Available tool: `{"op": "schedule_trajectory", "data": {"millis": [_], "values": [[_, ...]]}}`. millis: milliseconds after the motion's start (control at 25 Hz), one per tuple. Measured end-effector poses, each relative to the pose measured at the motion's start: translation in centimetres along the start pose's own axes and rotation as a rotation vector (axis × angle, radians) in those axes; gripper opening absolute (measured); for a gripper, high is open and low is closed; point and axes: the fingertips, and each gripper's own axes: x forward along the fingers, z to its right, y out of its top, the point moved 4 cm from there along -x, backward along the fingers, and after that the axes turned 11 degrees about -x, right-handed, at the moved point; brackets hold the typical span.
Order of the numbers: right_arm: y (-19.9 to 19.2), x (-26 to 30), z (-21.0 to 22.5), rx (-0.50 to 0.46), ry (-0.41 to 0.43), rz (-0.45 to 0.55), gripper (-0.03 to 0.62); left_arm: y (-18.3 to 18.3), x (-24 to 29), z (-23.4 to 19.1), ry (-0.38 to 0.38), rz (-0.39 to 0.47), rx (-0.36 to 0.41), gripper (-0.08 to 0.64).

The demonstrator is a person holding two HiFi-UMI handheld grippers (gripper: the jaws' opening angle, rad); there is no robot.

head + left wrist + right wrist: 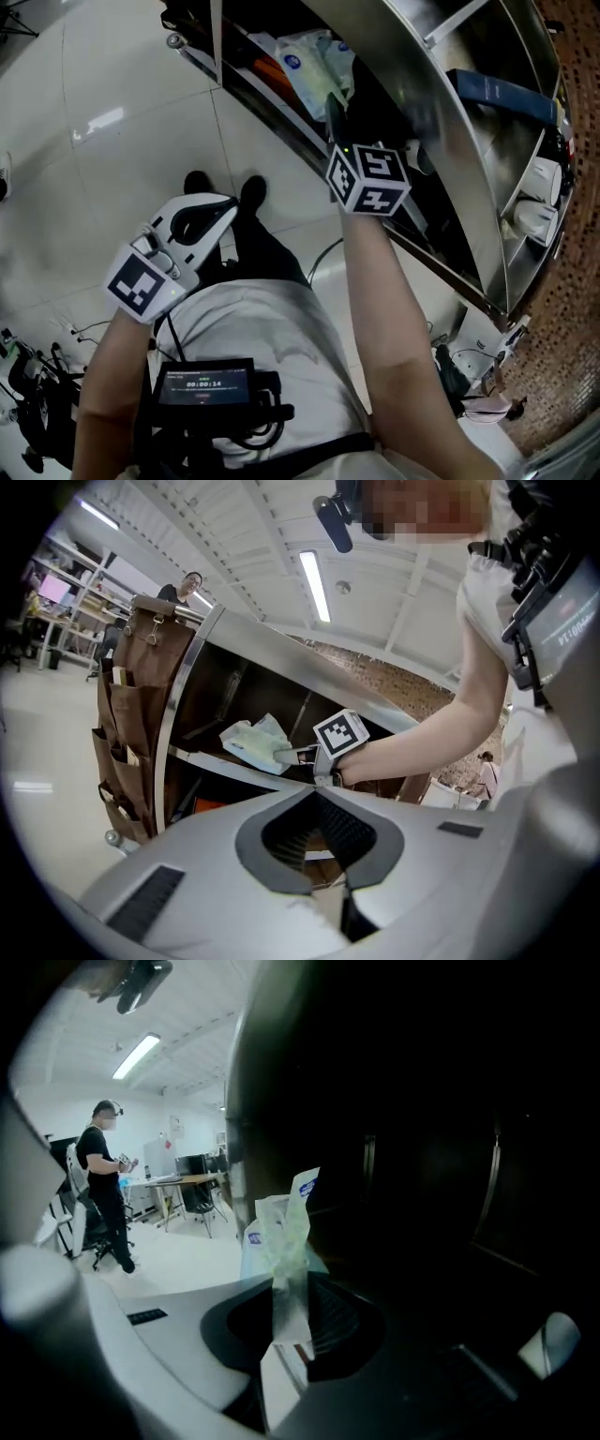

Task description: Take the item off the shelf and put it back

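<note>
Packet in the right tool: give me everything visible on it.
The packet is a soft, crinkled plastic pouch, pale green and white with blue round print. The right tool is shut on one thin edge, holding it edge-on between the jaws. It is at the front of the metal shelf; whether it rests on the board is unclear.

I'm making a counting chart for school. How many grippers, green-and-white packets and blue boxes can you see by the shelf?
Grey two-jaw grippers: 2, the left gripper and the right gripper
Soft pale-green-and-white plastic packet: 1, pinched in the right gripper
Flat dark blue box: 1
Total: 4
</note>
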Motion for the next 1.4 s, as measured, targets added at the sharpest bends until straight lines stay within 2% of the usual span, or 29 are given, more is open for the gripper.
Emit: {"op": "schedule_trajectory", "data": {"millis": [360,480,800,1000,1080,1320,1400], "values": [[-1.7,2.4,7.1,-0.051,-0.229,-0.057,0.051,-0.6,-0.7,-1.0,0.026,-0.014,-0.013,0.005],[-1.9,2.8,8.0,-0.074,-0.269,-0.053,0.051,-0.9,-0.6,-0.9,0.026,-0.023,-0.016,0.005],[-3.1,3.8,8.6,-0.002,-0.273,-0.036,0.105,-0.3,-0.3,-1.2,0.035,-0.015,-0.027,0.005],[-3.5,3.7,8.9,0.018,-0.272,-0.042,0.172,-0.1,-0.2,-1.3,0.035,-0.007,-0.028,0.005],[-3.3,3.6,8.9,0.022,-0.265,-0.02,0.218,-0.1,-0.1,-1.3,0.031,-0.005,-0.027,0.005],[-3.1,2.9,8.2,0.046,-0.251,0.024,0.266,0.1,0.2,-1.1,0.023,-0.004,-0.02,0.005],[-3.2,2.5,7.9,0.069,-0.25,0.04,0.327,0.2,0.2,-1.0,0.021,-0.003,-0.018,0.005]]}}
